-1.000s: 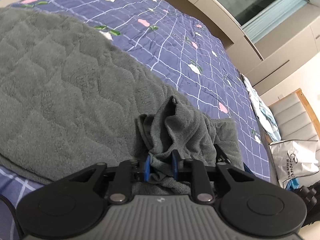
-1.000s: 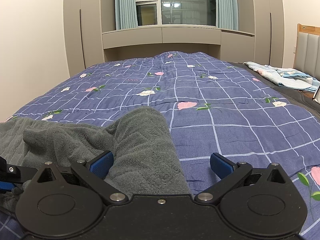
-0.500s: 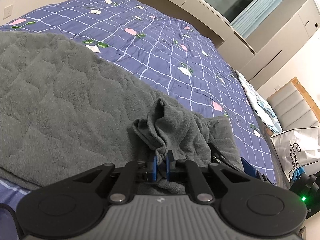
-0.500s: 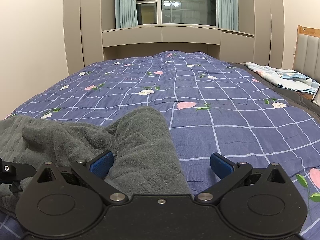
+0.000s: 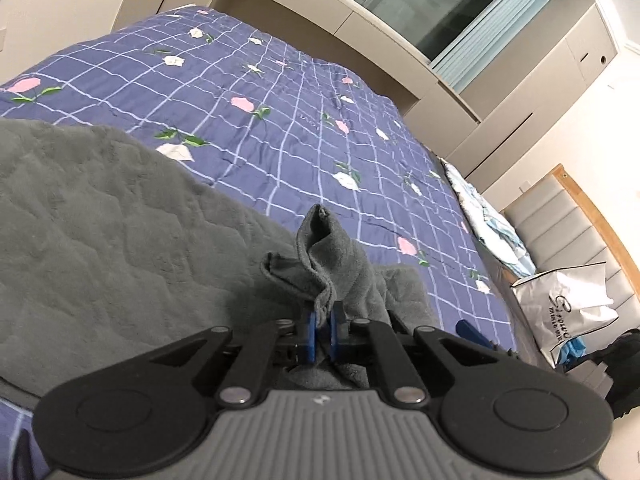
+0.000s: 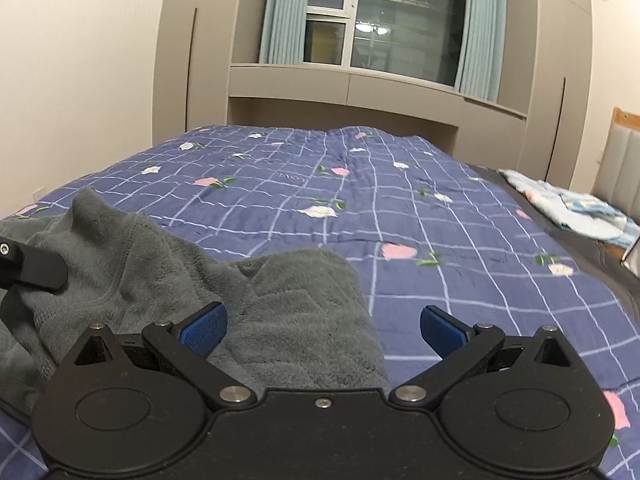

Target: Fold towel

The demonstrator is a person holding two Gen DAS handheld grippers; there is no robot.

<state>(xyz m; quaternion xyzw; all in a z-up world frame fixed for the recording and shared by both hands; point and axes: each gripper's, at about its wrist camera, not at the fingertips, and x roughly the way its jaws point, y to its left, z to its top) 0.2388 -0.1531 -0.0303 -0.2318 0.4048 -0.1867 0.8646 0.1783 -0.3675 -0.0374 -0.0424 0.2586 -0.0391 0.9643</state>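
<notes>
One towel (image 5: 104, 240) corner, now higher.

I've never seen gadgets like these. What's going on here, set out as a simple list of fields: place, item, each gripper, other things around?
place: bed with a blue checked floral quilt
item: grey towel, partly bunched, lying on the quilt
left gripper: shut, pinching a raised fold of the towel
right gripper: open, its pads either side of a towel fold, not gripping
other things: white shopping bag beside the bed; light blue bedding at the far side; window with curtains
</notes>
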